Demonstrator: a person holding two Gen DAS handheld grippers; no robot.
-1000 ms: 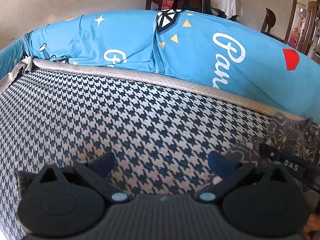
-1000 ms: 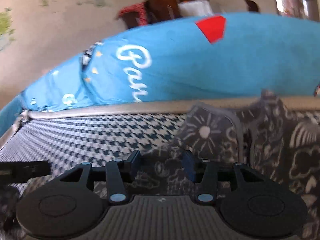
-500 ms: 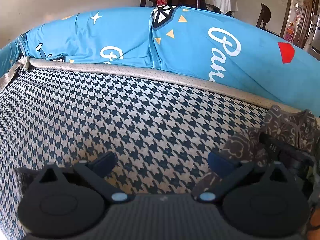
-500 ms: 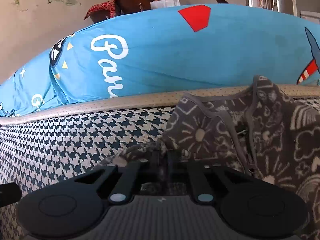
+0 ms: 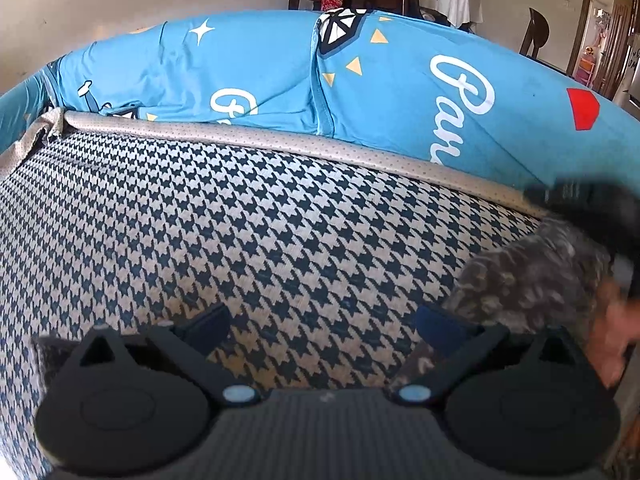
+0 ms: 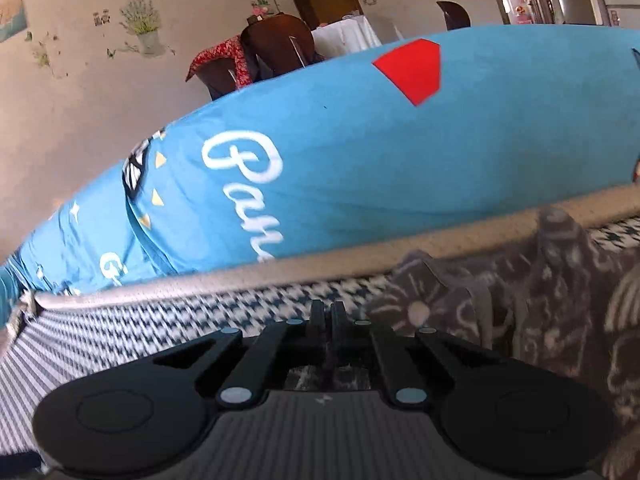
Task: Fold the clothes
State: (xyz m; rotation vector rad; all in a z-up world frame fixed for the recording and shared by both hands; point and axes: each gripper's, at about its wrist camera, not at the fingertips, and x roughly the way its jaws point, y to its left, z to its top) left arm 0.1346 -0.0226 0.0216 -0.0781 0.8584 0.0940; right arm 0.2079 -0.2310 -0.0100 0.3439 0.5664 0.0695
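While right tool [image 6: 327, 316] pinches patterned grey garment [image 6: 560, 300], houndstooth woven cover [image 5: 240, 232]

Beige wall [image 6: 80, 92] with flower stickers [image 6: 142, 26], dark wooden chairs [image 6: 280, 46] beyond.

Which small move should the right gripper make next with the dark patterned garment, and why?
Probably carry the pinched edge across, over the dark patterned garment. The right gripper looks shut on it, while the left gripper is open over the houndstooth cover, holding nothing.
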